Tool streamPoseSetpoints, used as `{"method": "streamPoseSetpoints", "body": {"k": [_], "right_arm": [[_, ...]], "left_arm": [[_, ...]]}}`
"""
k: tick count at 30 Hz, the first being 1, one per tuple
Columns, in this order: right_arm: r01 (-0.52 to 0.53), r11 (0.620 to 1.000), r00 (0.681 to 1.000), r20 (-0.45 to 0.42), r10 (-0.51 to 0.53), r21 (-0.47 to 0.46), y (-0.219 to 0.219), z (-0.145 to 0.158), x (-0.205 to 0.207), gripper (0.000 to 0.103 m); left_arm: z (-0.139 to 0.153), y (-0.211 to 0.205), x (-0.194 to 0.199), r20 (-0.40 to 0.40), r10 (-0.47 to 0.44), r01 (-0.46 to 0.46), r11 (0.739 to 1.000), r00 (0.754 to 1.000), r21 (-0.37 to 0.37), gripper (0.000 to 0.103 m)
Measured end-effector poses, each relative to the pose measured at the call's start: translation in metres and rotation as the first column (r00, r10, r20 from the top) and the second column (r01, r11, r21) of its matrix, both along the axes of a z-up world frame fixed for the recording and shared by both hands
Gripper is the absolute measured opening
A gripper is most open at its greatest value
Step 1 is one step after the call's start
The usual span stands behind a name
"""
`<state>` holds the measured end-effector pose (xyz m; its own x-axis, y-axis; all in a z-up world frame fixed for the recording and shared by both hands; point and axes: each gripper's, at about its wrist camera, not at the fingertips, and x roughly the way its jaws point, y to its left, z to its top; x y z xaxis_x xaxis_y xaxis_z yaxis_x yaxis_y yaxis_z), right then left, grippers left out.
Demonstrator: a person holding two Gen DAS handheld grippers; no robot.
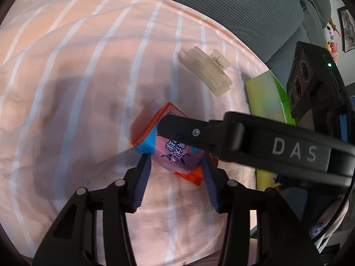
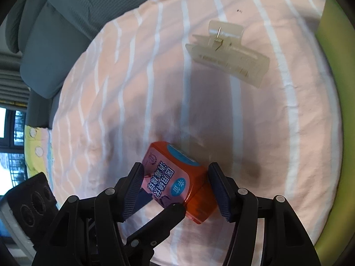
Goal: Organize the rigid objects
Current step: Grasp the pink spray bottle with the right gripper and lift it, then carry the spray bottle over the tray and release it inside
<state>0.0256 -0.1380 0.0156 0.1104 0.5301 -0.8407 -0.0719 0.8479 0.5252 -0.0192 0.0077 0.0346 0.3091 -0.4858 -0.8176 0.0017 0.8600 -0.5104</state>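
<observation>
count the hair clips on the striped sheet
1. The translucent hair clip lies on the striped sheet, beyond the orange box between both grippers. Others may be out of view.

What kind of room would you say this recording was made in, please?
Most likely a bedroom or living room at home: the orange box and hair claw clip lie on a pink striped sheet, with grey cushions behind, and plush toys and a framed picture in the background.
</observation>
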Motion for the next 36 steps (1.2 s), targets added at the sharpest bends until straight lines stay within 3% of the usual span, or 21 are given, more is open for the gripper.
{"method": "streamPoseSetpoints", "body": {"k": [5, 12, 16, 23, 31, 36], "right_arm": [[-0.017, 1.000, 1.000, 0.016, 0.017, 0.008, 0.009, -0.003, 0.000, 0.064], [-0.030, 0.999, 0.999, 0.021, 0.030, 0.015, 0.015, -0.008, 0.002, 0.074], [-0.029, 0.999, 0.999, 0.037, 0.029, 0.016, 0.018, -0.007, 0.000, 0.070], [-0.005, 0.998, 0.996, 0.089, -0.001, 0.061, 0.018, 0.011, -0.007, 0.066], [0.042, 0.995, 0.975, 0.213, -0.062, 0.095, 0.015, 0.046, -0.024, 0.065], [0.088, 0.990, 0.950, 0.288, -0.118, 0.114, 0.000, 0.069, -0.034, 0.065]], "left_arm": [[-0.001, 0.008, 0.006, 0.002, 0.034, -0.034, 0.999, 0.999, -0.010, 0.046], [-0.003, 0.006, 0.008, 0.010, 0.019, -0.019, 1.000, 1.000, -0.011, 0.044], [0.002, 0.003, 0.005, 0.031, 0.007, -0.007, 1.000, 0.999, -0.001, 0.039], [0.030, 0.005, -0.006, 0.165, -0.005, -0.006, 0.998, 0.986, 0.068, 0.039], [0.056, 0.005, -0.018, 0.284, -0.024, 0.010, 0.999, 0.958, 0.051, 0.039], [0.074, -0.007, -0.021, 0.370, -0.047, 0.033, 0.998, 0.928, 0.045, 0.038]]}}
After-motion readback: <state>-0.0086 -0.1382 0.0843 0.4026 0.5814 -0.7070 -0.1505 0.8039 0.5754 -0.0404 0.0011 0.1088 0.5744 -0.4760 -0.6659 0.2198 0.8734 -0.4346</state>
